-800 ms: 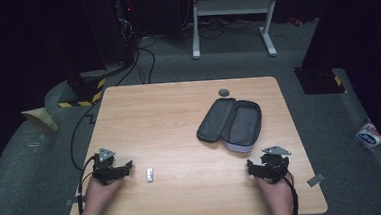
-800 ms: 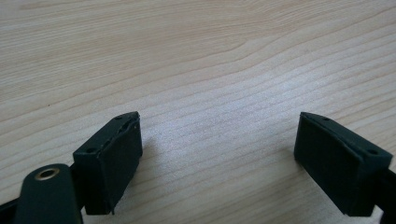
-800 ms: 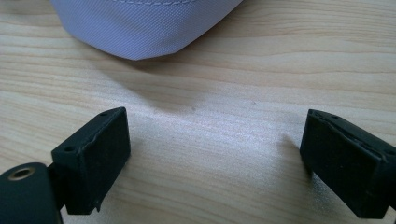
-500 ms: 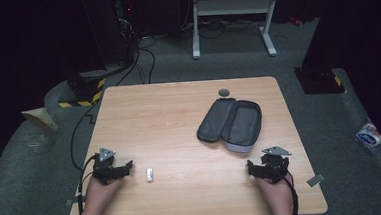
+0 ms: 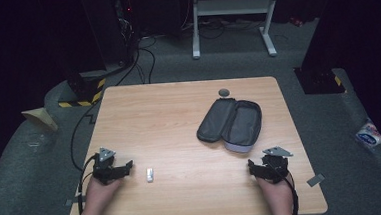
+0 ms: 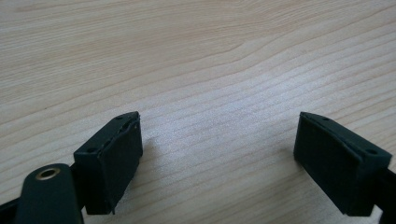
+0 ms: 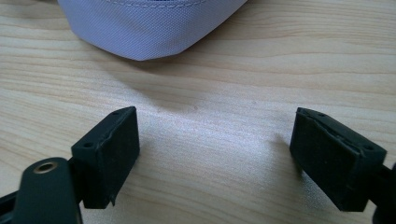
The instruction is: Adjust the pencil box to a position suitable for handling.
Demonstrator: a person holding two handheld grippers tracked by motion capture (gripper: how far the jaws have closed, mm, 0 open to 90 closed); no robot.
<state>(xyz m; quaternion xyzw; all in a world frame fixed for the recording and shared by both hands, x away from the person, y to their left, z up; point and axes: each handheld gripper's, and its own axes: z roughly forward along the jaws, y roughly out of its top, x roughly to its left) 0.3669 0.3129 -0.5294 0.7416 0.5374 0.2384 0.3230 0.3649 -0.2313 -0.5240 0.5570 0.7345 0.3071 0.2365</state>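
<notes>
Left gripper (image 6: 217,140) hovering low over a light wooden table (image 6: 196,56), its two black jaws standing wide apart, bare wood grain lying between them, shadows falling beneath each jaw

A light wooden table (image 5: 179,113) stands on grey carpet (image 5: 359,112) in a dim room, its far side fading into black. Beyond it sits a white metal stand (image 5: 232,7) with cables (image 5: 142,45) trailing across the floor. Yellow-and-black hazard tape (image 5: 80,101) marks a dark base to the left.
</notes>
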